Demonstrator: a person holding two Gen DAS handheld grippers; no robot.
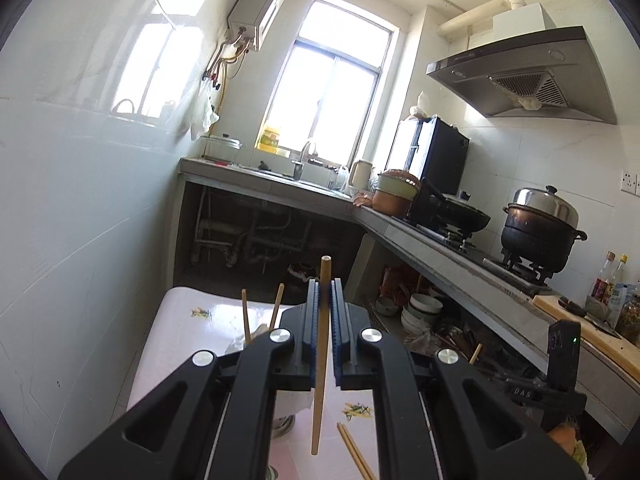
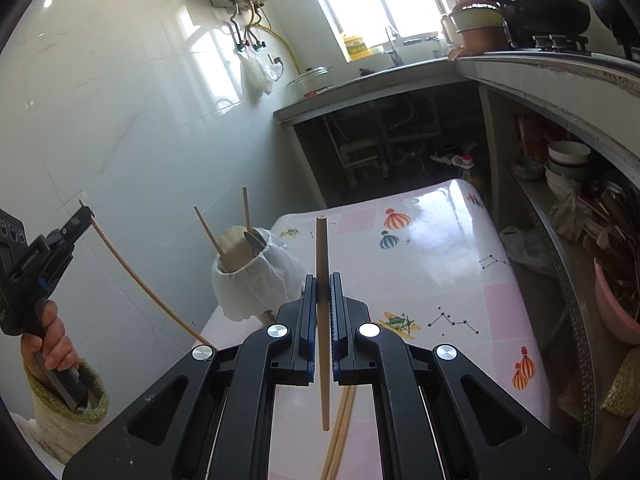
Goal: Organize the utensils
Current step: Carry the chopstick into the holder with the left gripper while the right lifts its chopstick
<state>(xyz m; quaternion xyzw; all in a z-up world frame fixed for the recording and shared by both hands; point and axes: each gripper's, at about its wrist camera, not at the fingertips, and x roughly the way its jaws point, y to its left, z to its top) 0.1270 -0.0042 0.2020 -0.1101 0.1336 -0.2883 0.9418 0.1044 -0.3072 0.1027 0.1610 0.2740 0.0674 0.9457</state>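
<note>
My left gripper is shut on a wooden chopstick that stands nearly upright between its pads. In the right wrist view the left gripper is at the far left, held by a hand, high beside the wall, and its chopstick slants down toward the table. My right gripper is shut on a second chopstick, upright over the table. A white cloth-wrapped holder stands at the table's left edge with two chopsticks and a spoon in it. More chopsticks lie on the table under my right gripper.
The table has a glossy pink patterned cover. A tiled wall runs close on the left. On the right, a counter carries pots and a stove, with bowls and a pink basin on the shelf beneath it.
</note>
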